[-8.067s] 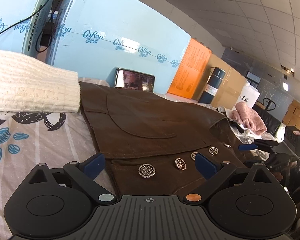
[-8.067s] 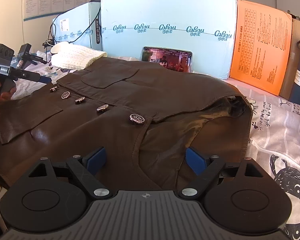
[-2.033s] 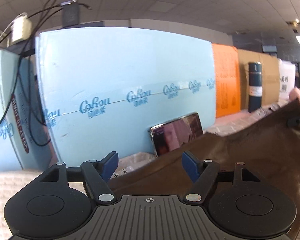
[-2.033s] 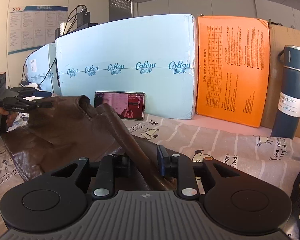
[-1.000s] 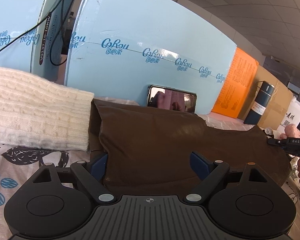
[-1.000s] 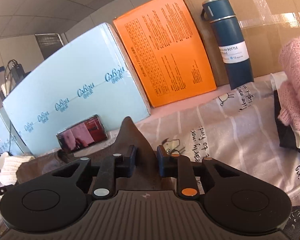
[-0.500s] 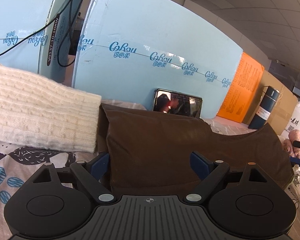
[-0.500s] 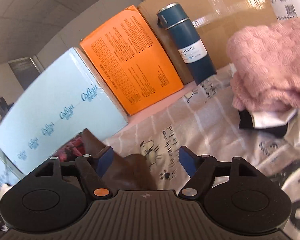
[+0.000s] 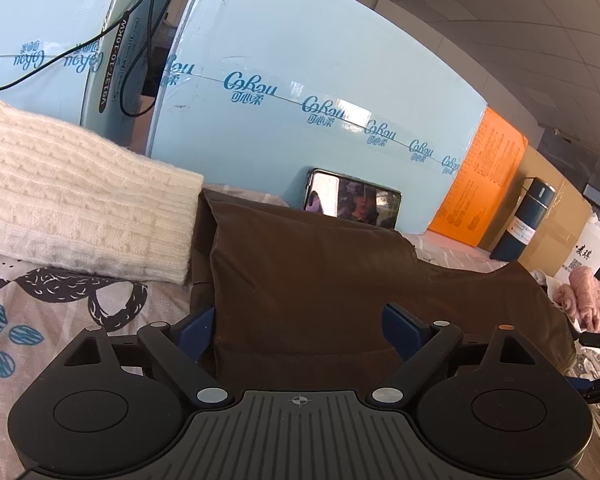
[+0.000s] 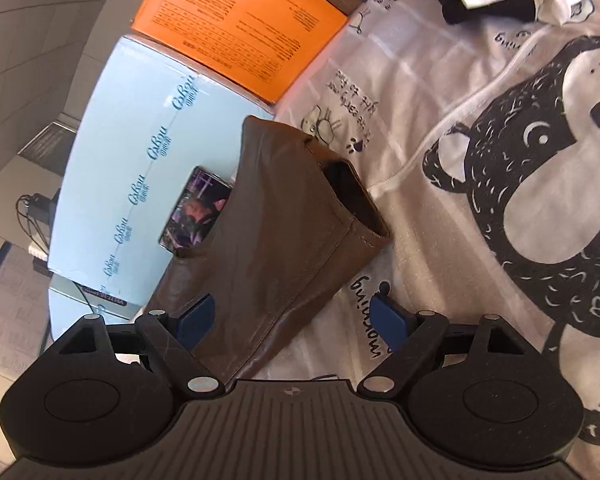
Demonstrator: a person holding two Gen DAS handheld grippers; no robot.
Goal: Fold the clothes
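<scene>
A brown leather vest (image 9: 340, 280) lies flat on the printed sheet (image 9: 60, 312), back side up, no buttons showing. My left gripper (image 9: 298, 326) is open and empty, its jaws spread over the vest's near edge. In the right wrist view the vest's end (image 10: 280, 232) lies on the sheet with its armhole opening showing. My right gripper (image 10: 296, 318) is open and empty, tilted, just above that end. The right gripper's tip (image 9: 598, 338) shows at the far right of the left wrist view.
A folded cream knit sweater (image 9: 72, 200) lies left of the vest. A phone (image 9: 354, 204) leans on the light blue foam board (image 9: 300, 120). An orange board (image 10: 236, 20), a dark blue bottle (image 9: 524, 220), and a pink knit (image 9: 584, 300) on a clothes pile stand to the right.
My right gripper has let go of the vest, opened, and rolled to a tilted view above its end. My left gripper stays open over the vest, which now lies flat.
</scene>
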